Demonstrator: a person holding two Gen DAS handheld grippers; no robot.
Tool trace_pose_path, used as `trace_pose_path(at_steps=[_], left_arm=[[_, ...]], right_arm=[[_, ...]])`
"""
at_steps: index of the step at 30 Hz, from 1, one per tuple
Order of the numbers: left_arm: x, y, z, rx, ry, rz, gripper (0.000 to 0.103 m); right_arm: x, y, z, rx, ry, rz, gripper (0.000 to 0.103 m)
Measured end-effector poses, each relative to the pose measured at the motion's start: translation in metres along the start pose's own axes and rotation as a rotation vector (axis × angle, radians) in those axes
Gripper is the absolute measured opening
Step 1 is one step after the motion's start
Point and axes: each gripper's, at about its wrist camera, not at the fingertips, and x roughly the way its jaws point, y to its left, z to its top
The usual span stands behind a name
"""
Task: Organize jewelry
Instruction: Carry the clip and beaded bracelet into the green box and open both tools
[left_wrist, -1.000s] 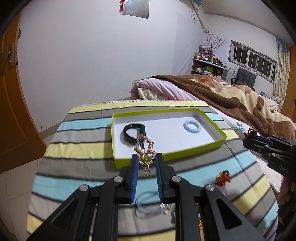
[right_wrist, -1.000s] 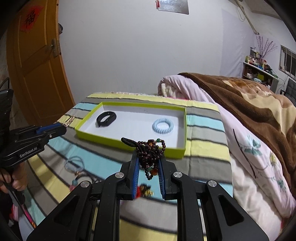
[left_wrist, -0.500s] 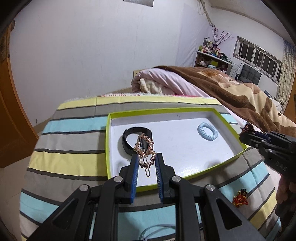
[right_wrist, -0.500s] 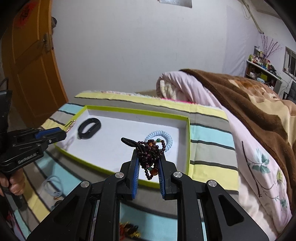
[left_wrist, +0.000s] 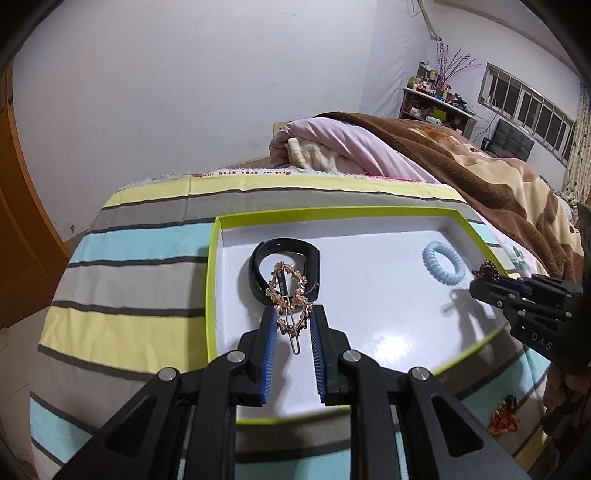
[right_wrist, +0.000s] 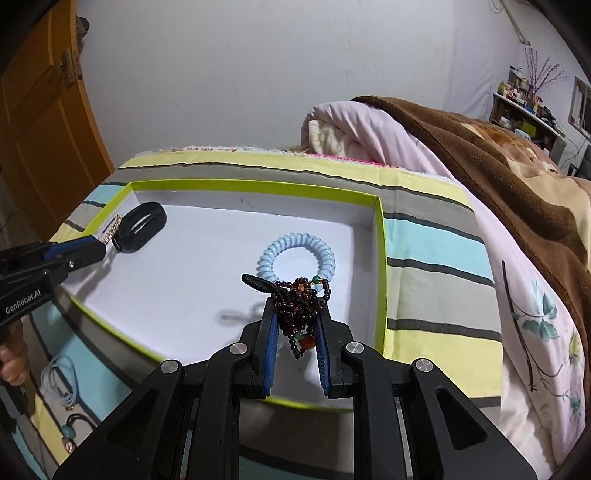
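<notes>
**Grippers over the tray, both loaded**

Grippers have carried their loads in from above the striped cloth and now hang over the white floor of the green-rimmed tray (left_wrist: 211, 295), lower than a second ago, so the release step looks close. The left gripper (left_wrist: 293, 318) is clamped on a rose-gold beaded hair clip (left_wrist: 288, 295), its wire tongue dangling between the blue pads, just above the black band (left_wrist: 284, 269) lying in the tray. The right gripper (right_wrist: 295, 314) is pinched on a bunched dark-red bead bracelet (right_wrist: 301, 302) with a black cord loop and a few orange and green beads, beside the pale blue coil hair tie (right_wrist: 298, 258). More pieces wait on the striped cloth (left_wrist: 129, 288) outside the tray.
</notes>
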Motion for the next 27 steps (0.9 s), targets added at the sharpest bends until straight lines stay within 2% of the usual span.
trace_pose_path(at_steps=[4,10,13,15,17,27], left_arm=[[0.004,0.001,0.004,0.0,-0.004,0.017,0.019],[-0.002,0.003,-0.006,-0.005,-0.008,0.015,0.019],[-0.003,0.002,-0.009,0.001,-0.007,0.017,0.02],[-0.004,0.002,-0.01,0.003,-0.008,0.015,0.02],[-0.006,0.001,-0.012,0.006,-0.012,0.014,0.02],[-0.028,-0.002,-0.022,0.004,-0.061,0.007,0.02]], right_arm=[[0.005,-0.005,0.0,0.015,0.013,0.007,0.019],[0.004,-0.002,-0.001,0.01,0.019,0.02,0.023],[0.003,0.0,-0.003,0.002,0.011,0.023,0.028],[-0.001,0.002,-0.004,-0.003,0.0,0.023,0.037],[-0.006,0.003,-0.006,-0.005,-0.012,0.022,0.041],[-0.038,0.004,-0.018,0.022,-0.06,0.037,0.041]])
